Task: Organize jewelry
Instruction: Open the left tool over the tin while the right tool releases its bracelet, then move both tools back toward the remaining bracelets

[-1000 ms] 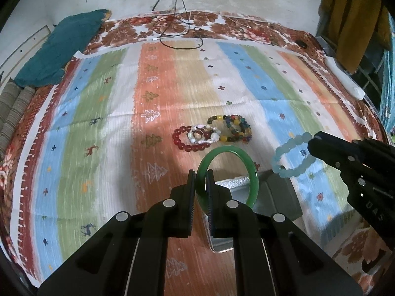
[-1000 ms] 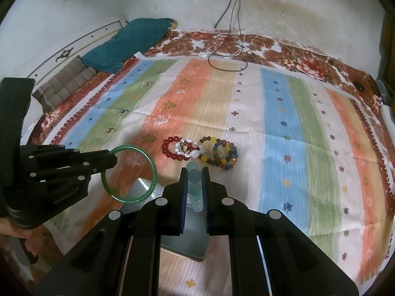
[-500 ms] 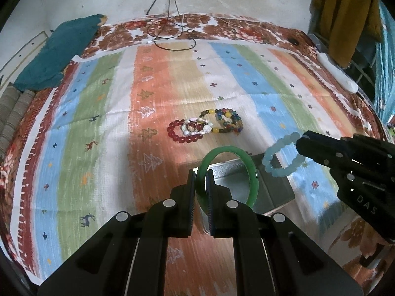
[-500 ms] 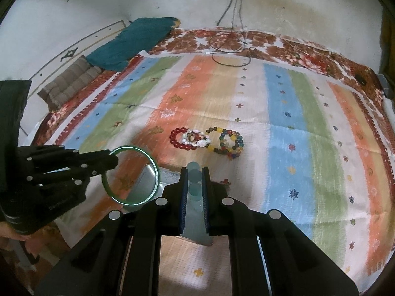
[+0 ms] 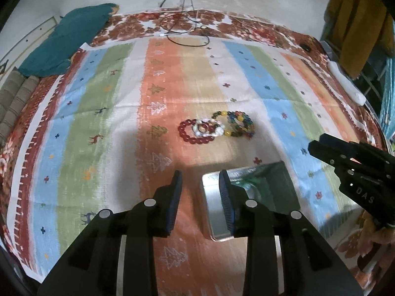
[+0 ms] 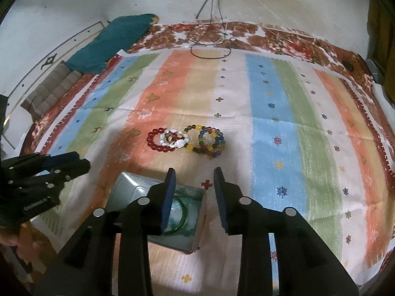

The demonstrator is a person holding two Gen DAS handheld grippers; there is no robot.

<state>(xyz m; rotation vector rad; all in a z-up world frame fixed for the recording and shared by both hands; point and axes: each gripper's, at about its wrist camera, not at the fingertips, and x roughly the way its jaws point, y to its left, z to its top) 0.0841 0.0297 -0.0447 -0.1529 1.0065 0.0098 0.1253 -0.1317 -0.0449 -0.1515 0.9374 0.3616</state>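
Both bangles have left the jaws, which have just been opening: the green bangle now lies flat in the metal box, a pale bead bracelet beside it. The left gripper and right gripper hang spread and empty above that box. Beyond the box, beaded bracelets lie on the striped cloth

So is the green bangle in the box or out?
In: the green bangle lies inside the open metal box, with no gripper holding it.
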